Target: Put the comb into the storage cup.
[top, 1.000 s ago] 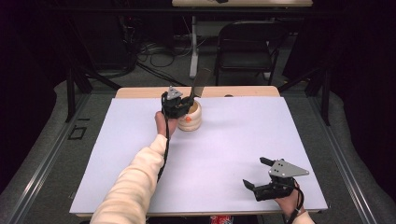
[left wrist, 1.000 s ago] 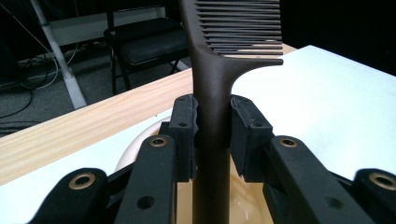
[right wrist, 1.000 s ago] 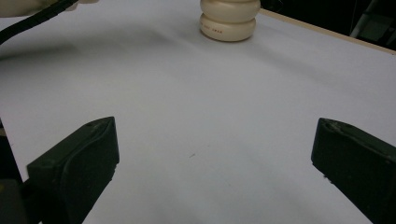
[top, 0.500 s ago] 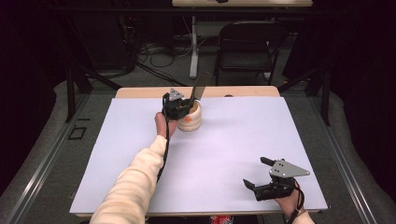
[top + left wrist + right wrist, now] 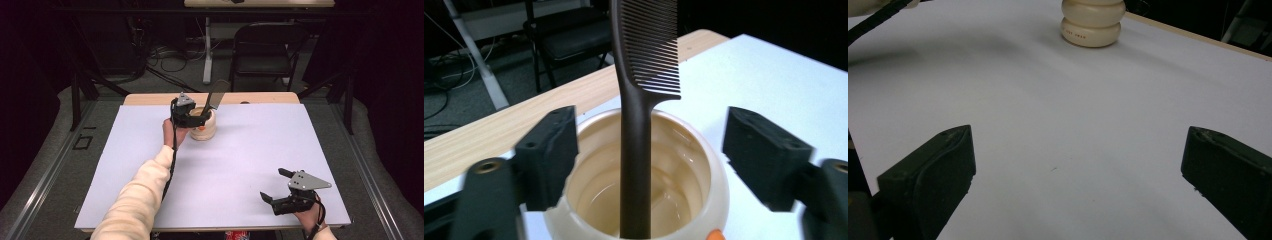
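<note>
A cream ceramic pot point(image 5: 204, 126) stands at the far middle of the white sheet point(image 5: 250, 150). A dark brown comb point(image 5: 216, 95) stands in it, handle down, teeth up, leaning on the rim. My left gripper point(image 5: 196, 117) sits at the pot's near left. In the left gripper view its jaws have just been opening and stand open point(image 5: 656, 150) either side of the comb point(image 5: 636, 125), clear of it, above the pot point(image 5: 709, 195). My right gripper point(image 5: 273, 184) rests open and empty near the front right, facing the pot point(image 5: 1093, 22).
The bare wooden table edge point(image 5: 260, 98) runs behind the sheet. A folding chair point(image 5: 262, 45) and floor cables point(image 5: 160, 55) lie beyond it. The left arm's cream sleeve point(image 5: 135, 200) crosses the sheet's front left. Open white surface lies between the pot and the right gripper point(image 5: 1078, 185).
In the high view the comb's top leans slightly further right than before. Neither hand has shifted.
</note>
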`<action>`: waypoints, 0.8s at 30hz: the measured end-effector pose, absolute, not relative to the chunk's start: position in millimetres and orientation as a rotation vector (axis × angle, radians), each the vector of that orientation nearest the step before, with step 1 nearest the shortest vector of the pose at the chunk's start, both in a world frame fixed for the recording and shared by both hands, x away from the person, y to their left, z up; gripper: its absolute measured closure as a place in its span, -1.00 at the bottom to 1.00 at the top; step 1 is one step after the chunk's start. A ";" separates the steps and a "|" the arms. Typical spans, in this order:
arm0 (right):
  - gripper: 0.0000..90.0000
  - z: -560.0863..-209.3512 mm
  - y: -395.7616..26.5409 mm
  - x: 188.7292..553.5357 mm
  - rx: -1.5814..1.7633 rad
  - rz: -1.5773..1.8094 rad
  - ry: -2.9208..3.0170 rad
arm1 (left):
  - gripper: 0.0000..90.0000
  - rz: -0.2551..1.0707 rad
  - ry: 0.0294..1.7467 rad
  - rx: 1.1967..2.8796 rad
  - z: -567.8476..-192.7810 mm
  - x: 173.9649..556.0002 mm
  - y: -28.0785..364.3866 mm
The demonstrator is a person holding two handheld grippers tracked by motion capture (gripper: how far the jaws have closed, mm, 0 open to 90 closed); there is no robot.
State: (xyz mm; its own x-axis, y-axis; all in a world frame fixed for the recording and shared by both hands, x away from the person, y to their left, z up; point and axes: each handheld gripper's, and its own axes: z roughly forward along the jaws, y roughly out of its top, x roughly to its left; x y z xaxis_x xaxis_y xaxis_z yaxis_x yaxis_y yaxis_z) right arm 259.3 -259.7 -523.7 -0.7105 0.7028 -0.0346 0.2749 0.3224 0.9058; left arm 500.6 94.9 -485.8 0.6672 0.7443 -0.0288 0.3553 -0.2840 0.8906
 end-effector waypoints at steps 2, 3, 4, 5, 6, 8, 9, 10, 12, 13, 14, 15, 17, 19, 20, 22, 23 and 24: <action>-0.99 -523.7 -259.7 259.1 0.862 1.363 2.169 | -0.60 0.485 0.852 1.896 -483.2 499.4 95.6; -0.99 -523.7 -259.9 259.3 0.862 1.364 2.171 | -0.63 0.485 0.851 1.898 -482.3 499.0 95.8; -0.99 -524.0 -259.9 259.9 0.866 1.362 2.170 | -0.64 0.482 0.848 1.906 -481.2 498.7 96.4; -0.99 -524.2 -259.9 260.2 0.870 1.358 2.172 | -0.65 0.484 0.847 1.910 -480.0 498.3 96.2; -0.99 -524.3 -259.7 260.2 0.872 1.357 2.172 | -0.66 0.486 0.844 1.917 -478.6 498.0 96.3; -0.99 -524.0 -259.6 259.8 0.868 1.359 2.171 | -0.70 0.484 0.837 1.924 -475.0 497.7 97.6; -0.99 -524.1 -259.5 259.8 0.868 1.359 2.172 | -0.76 0.481 0.837 1.926 -473.7 497.9 98.0; -0.99 -524.3 -259.4 259.9 0.870 1.359 2.172 | -0.82 0.471 0.838 1.933 -472.5 498.0 98.5; -0.99 -524.4 -259.4 260.0 0.873 1.358 2.174 | -0.85 0.473 0.836 1.939 -469.8 497.2 99.5; -0.99 -524.4 -259.2 259.8 0.875 1.358 2.176 | -0.86 0.473 0.835 1.940 -468.8 496.6 100.0; -0.99 -524.4 -259.3 259.7 0.875 1.358 2.176 | -0.87 0.468 0.836 1.940 -468.2 496.4 100.7; -0.99 -524.4 -259.5 259.9 0.870 1.358 2.175 | -0.89 0.465 0.838 1.944 -467.9 496.3 101.4; -0.99 -524.6 -259.3 260.0 0.883 1.360 2.178 | -0.92 0.459 0.845 1.949 -467.3 496.3 102.8; -0.99 -524.7 -259.1 260.2 0.882 1.358 2.179 | -0.95 0.453 0.848 1.955 -466.2 495.5 103.8; -0.99 -524.6 -259.1 260.0 0.881 1.359 2.179 | -0.97 0.452 0.849 1.958 -465.3 495.0 104.6; -0.99 -524.6 -259.1 260.0 0.881 1.359 2.179 | -1.00 0.452 0.844 1.962 -462.7 493.6 106.6; -0.99 -524.7 -259.2 260.2 0.880 1.357 2.179 | -0.99 0.454 0.843 1.960 -461.1 492.7 107.6; -0.99 -524.7 -259.2 260.3 0.880 1.356 2.180 | -1.00 0.450 0.839 1.963 -459.4 491.7 108.9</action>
State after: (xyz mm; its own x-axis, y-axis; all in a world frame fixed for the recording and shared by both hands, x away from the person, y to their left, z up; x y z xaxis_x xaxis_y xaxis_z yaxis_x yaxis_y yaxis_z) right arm 260.3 -259.2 -524.7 -0.7089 0.7049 -0.0239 0.2901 0.3223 0.9011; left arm 491.7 108.9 -459.4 0.7003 0.7135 -0.0233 0.3757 -0.3406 0.8619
